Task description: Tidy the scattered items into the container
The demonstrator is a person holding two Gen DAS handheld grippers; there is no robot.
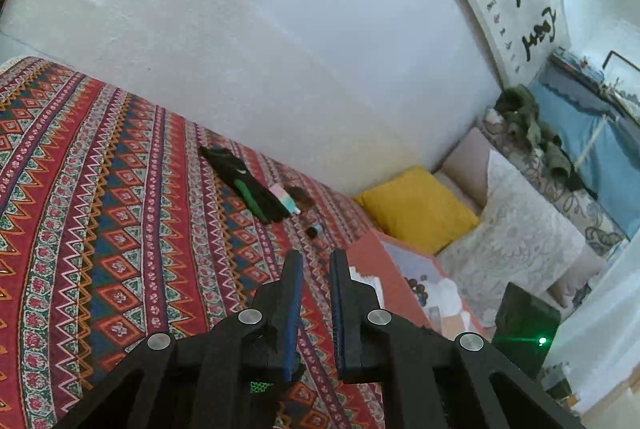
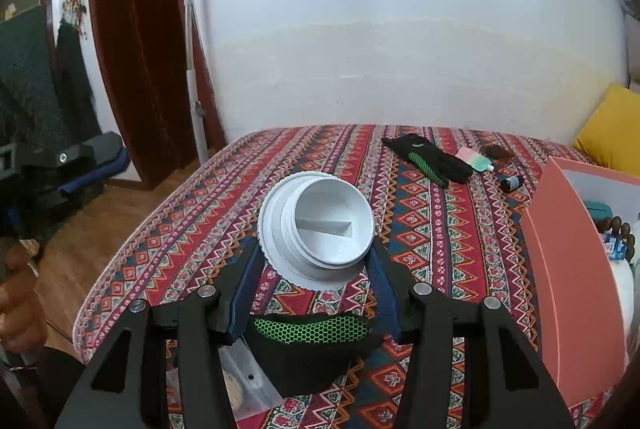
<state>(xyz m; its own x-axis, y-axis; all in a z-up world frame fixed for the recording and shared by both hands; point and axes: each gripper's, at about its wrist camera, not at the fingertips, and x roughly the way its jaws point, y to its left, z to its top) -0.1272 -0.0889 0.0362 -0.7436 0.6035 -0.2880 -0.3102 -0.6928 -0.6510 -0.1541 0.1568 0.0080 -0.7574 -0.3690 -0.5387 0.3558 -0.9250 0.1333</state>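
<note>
Right gripper (image 2: 316, 253) spread wide, white lid (image 2: 316, 225) set between its fingers, open side toward the camera; whether the pads actually touch the lid's rim cannot be told. Pink box (image 2: 560, 269) to the right of the lid, near, on the same patterned cloth (image 2: 160, 249), hence probably a short rightward carry. Left gripper (image 1: 316, 261) narrow and empty, aimed at the box's near-left corner (image 1: 370, 257). Glove (image 1: 244, 181), tube (image 1: 286, 199) and small bottle (image 1: 316, 230) farther off, left of the box, glove's long axis running near-right to far-left.
</note>
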